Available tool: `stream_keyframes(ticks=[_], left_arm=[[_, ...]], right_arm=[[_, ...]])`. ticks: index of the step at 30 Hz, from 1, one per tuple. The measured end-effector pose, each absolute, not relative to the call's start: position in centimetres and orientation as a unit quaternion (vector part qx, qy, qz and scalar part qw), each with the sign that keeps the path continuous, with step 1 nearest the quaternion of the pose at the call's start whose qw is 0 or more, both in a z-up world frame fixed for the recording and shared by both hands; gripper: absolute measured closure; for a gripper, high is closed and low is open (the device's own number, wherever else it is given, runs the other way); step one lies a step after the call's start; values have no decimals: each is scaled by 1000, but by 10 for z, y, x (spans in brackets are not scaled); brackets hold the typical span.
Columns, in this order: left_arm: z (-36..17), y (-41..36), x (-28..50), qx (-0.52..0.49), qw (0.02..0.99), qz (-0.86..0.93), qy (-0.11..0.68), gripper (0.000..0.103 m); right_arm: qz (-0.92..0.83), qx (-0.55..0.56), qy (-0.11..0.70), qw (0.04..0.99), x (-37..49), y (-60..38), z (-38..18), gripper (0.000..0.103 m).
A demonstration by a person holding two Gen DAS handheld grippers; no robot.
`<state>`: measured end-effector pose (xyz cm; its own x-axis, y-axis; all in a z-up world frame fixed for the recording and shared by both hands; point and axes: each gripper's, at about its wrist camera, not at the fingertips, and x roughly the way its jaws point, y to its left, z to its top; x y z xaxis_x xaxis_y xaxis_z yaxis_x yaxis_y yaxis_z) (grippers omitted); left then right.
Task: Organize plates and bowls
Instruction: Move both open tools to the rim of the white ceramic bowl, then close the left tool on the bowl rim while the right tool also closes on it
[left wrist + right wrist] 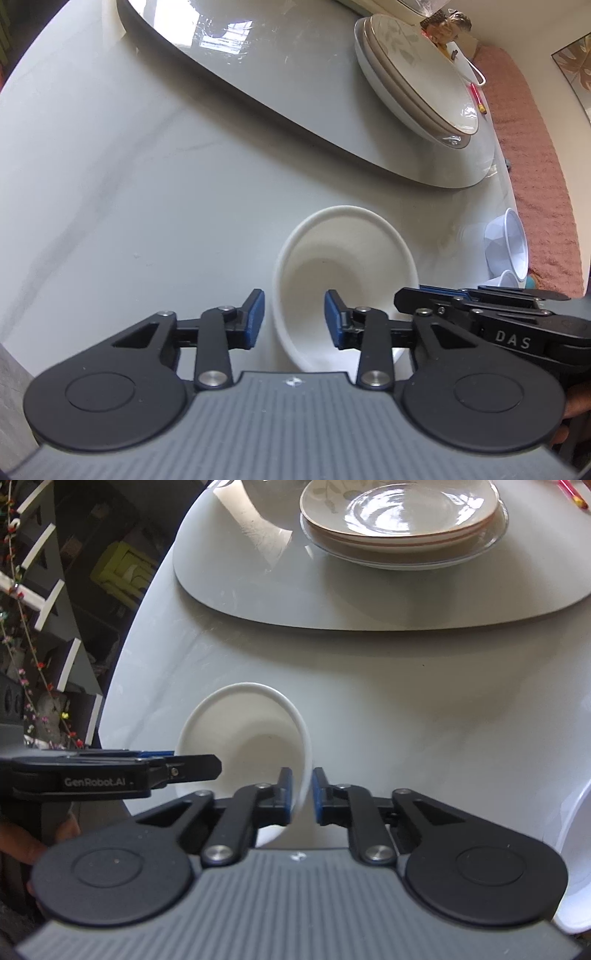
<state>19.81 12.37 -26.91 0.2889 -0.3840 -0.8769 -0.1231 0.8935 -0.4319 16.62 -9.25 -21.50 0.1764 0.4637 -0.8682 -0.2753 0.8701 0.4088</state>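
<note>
— Two grippers meet at one white bowl on the marble worktop. What does the left side show?

— Left gripper: jaws apart, straddling the bowl's left rim, one blue pad outside the wall, the other inside, neither visibly pressing. The bowl sits near the worktop's front edge, apart from everything else.

— And moving right?

— Right gripper: jaws nearly together around the bowl's right rim. The rim runs between the pads; whether they already pinch it cannot be told from these views. Each gripper shows in the other's camera, reaching in level from the side.

— How far along is the tidying?

— Partly done, by the look of it. A stack of plates already stands on the grey mat at the far side, patterned plates nested on a clear glass one. The bowl is not yet moved, and clear plastic cups lie near the right edge, beside a pink cloth. Another white dish peeks in at the right wrist view's right border.

— What is left?

— Likely lifting this bowl and setting it with the stack or beside it, then gathering whatever dishes remain.
</note>
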Motion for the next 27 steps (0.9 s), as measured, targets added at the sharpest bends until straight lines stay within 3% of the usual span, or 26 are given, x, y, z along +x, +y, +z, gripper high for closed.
stream_keyframes(ticks=[8,27], left_arm=[[-271,123,198,-216,776,-72,588,81],[-202,126,189,-202,806,-89,549,81]], right_arm=[[253,68,595,760,169,-86,-215,93],[257,74,558,785,158,-104,-163,93]])
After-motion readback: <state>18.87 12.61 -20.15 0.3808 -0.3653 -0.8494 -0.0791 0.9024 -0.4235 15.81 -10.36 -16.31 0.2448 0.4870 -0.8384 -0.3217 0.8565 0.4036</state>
